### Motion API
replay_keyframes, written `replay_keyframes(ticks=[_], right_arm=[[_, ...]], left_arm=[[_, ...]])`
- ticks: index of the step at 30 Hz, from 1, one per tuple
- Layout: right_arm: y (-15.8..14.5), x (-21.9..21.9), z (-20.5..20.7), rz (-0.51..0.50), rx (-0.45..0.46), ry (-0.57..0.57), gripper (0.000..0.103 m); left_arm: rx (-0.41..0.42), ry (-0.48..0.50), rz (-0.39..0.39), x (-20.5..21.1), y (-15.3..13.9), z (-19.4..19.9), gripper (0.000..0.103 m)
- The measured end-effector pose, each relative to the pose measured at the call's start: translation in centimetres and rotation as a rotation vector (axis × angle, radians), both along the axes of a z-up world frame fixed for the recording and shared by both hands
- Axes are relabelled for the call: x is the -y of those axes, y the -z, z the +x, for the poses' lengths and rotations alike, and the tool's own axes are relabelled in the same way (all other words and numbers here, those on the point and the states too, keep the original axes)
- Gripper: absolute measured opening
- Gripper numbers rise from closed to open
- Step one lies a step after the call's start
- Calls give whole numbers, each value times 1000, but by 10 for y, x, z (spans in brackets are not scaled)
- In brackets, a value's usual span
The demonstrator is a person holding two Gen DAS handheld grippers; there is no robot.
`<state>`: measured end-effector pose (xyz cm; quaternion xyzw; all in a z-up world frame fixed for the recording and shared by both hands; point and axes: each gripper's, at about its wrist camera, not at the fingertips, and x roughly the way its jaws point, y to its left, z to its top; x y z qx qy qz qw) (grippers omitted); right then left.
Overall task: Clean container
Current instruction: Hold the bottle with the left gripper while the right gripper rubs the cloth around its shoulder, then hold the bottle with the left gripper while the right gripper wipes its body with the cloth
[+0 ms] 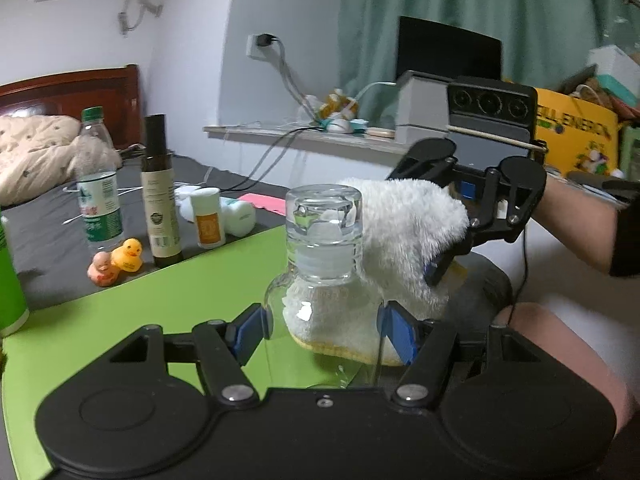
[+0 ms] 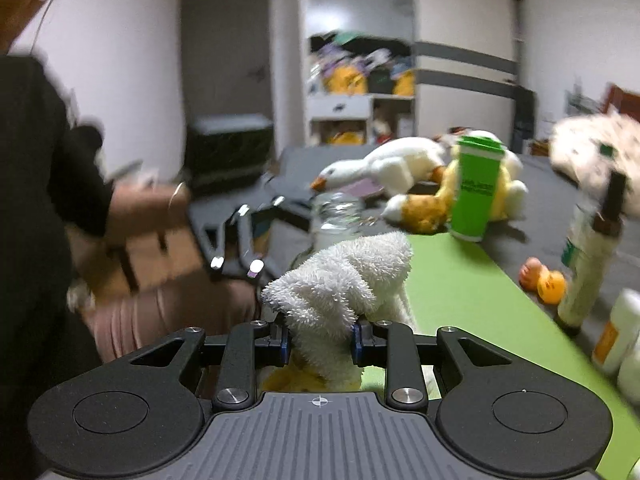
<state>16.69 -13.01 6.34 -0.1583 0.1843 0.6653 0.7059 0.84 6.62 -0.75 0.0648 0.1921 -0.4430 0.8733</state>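
The glass jar (image 1: 320, 276) stands upright on the green tabletop (image 1: 120, 328), clear and stoppered with a thick glass lid (image 1: 324, 210). The left gripper (image 1: 324, 330) has its blue pads (image 1: 250, 330) pressed to either side of the jar's lower body — a steadying hold, so that the jar cannot slide or tip while it is rubbed.

The right gripper (image 2: 320, 342) is clenched on a bunched white terry cloth (image 2: 340, 280) with a yellow edge, its jaws pinched nearly together on the fabric. Gathering the cloth into a wad gives a soft, thick face to wipe with. In the left wrist view the cloth lies against the jar's far side and shoulder, draped from lid height down to the table — placed opposite the left gripper, it seems, so the push of wiping is met by the hold.

Water bottle (image 1: 98, 184), dark spray bottle (image 1: 160, 192) and two rubber ducks (image 1: 116, 266) sit well apart on the grey sheet, out of the working space. My judgement: wiping of the outside is under way.
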Motion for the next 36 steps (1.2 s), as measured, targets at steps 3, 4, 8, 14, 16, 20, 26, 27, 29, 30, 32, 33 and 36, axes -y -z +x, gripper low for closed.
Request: replay_keyframes(ticks=[3, 4, 8, 14, 16, 20, 26, 27, 29, 30, 32, 33, 36], right_arm=[[1, -14, -5, -58, 51, -49, 28], [3, -19, -6, -84, 70, -64, 28], [13, -28, -3, -128, 73, -102, 28], [28, -34, 3, -175, 31, -133, 28], [32, -34, 4, -187, 10, -136, 28], [46, -40, 6, -231, -29, -134, 28], [60, -38, 11, -220, -70, -100, 28], [58, -37, 11, -214, -66, -97, 28], [54, -33, 10, -189, -64, -87, 28], [51, -30, 11, -171, -68, -81, 28], [42, -25, 11, -138, -55, -67, 28], [38, -23, 10, -123, -46, -61, 28], [24, -17, 6, -86, -3, -49, 28]], left_arm=[[1, 40, 6, -2, -1, 3, 64], [-1, 49, 7, -3, -1, 4, 64], [-17, 67, 5, -5, 0, 9, 64], [-19, 75, 2, -5, 2, 10, 64], [-18, 73, -2, -5, 2, 10, 64], [-14, 68, -2, -6, 2, 10, 64], [-12, 61, 4, -6, 1, 8, 64], [-11, 61, 6, -5, 1, 8, 64], [-8, 62, 10, -4, 0, 8, 64], [-7, 62, 12, -4, 0, 8, 64], [-4, 63, 15, -3, 0, 8, 64], [-3, 64, 17, -3, 0, 8, 64], [0, 64, 21, -2, 0, 7, 64]])
